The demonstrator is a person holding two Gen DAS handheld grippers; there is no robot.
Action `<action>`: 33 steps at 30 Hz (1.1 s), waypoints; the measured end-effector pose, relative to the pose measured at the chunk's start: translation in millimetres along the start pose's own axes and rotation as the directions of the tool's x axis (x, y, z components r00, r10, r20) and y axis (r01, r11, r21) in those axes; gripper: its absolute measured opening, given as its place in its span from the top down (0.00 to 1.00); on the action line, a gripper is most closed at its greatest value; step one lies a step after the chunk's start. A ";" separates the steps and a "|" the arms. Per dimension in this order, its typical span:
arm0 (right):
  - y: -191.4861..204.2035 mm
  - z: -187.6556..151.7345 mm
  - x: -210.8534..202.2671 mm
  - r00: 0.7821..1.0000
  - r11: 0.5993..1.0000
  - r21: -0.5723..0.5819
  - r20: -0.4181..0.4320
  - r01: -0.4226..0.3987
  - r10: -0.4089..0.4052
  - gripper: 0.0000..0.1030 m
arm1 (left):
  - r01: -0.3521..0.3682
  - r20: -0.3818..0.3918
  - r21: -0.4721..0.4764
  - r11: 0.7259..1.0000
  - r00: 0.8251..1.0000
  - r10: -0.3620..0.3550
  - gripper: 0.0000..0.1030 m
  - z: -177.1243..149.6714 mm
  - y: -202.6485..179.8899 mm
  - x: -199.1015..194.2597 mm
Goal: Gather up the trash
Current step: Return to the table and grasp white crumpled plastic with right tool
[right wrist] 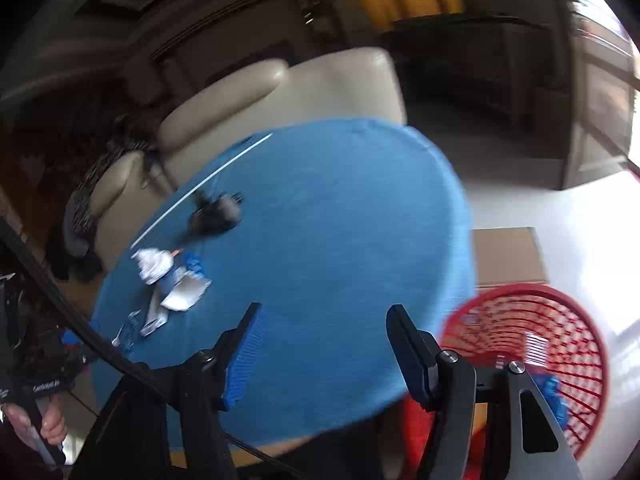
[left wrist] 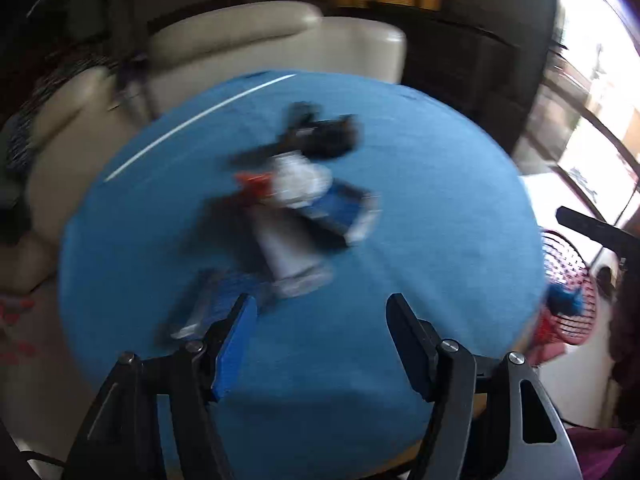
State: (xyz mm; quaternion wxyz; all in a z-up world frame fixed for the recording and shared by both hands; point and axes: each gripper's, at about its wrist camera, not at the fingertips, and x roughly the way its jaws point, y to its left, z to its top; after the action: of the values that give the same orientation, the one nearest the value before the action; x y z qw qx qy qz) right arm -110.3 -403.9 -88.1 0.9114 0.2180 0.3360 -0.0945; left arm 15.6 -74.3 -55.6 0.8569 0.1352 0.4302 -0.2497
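A blurred pile of trash lies mid-table in the left wrist view: crumpled white paper (left wrist: 300,184), a blue packet (left wrist: 340,212), a white wrapper (left wrist: 288,256) and a red scrap (left wrist: 252,182). My left gripper (left wrist: 320,300) hovers open over the blue tablecloth (left wrist: 420,200), just short of the pile, with nothing between its fingers. My right gripper (right wrist: 324,309) is open and empty over the cloth's near edge. The white paper (right wrist: 154,264) and wrappers (right wrist: 184,292) lie far to its left. The red mesh basket (right wrist: 520,290) stands at lower right with a blue scrap (right wrist: 554,392) inside.
A black object (left wrist: 320,136) (right wrist: 216,216) sits on the table beyond the pile. A cream sofa (left wrist: 240,40) (right wrist: 280,92) stands behind the table. A cardboard box (right wrist: 508,256) lies on the floor by the basket (left wrist: 568,288). A hand (right wrist: 52,424) shows at lower left.
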 end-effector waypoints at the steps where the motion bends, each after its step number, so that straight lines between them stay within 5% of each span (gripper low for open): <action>1: 15.5 3.0 11.6 1.000 0.999 -0.028 -0.020 -0.024 0.024 0.36 | -0.021 -0.006 -0.037 0.999 1.000 0.021 0.34 -3.7 17.4 1.3; 7: 96.2 29.0 67.5 0.986 0.975 -0.164 -0.103 -0.150 0.134 0.36 | -0.031 -0.025 -0.199 0.979 0.999 0.027 0.34 -17.8 78.4 10.5; 17: 198.6 56.0 148.0 0.952 0.927 -0.254 -0.210 -0.275 0.224 0.36 | 0.094 -0.051 -0.242 0.966 0.993 -0.109 0.33 -23.3 93.8 42.8; 25: 231.4 51.9 201.2 0.960 0.939 -0.281 -0.249 -0.197 0.127 0.37 | 0.156 -0.055 -0.272 0.949 0.983 -0.178 0.32 -23.0 108.4 50.6; 27: 233.8 49.6 208.3 0.958 0.938 -0.300 -0.272 -0.176 0.093 0.51 | 0.173 -0.066 -0.280 0.944 0.978 -0.199 0.31 -22.2 109.9 55.0; 33: 229.8 44.5 201.6 0.970 0.923 -0.357 -0.235 -0.146 0.062 0.55 | 0.189 -0.072 -0.258 0.948 0.974 -0.214 0.31 -13.6 104.7 66.2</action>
State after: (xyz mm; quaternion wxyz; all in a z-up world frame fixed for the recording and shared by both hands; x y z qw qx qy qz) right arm 140.8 -225.8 -113.0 0.8972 0.0684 0.4342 0.0440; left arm 96.9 -1.1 -115.2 0.8146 -0.0060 0.5118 -0.2726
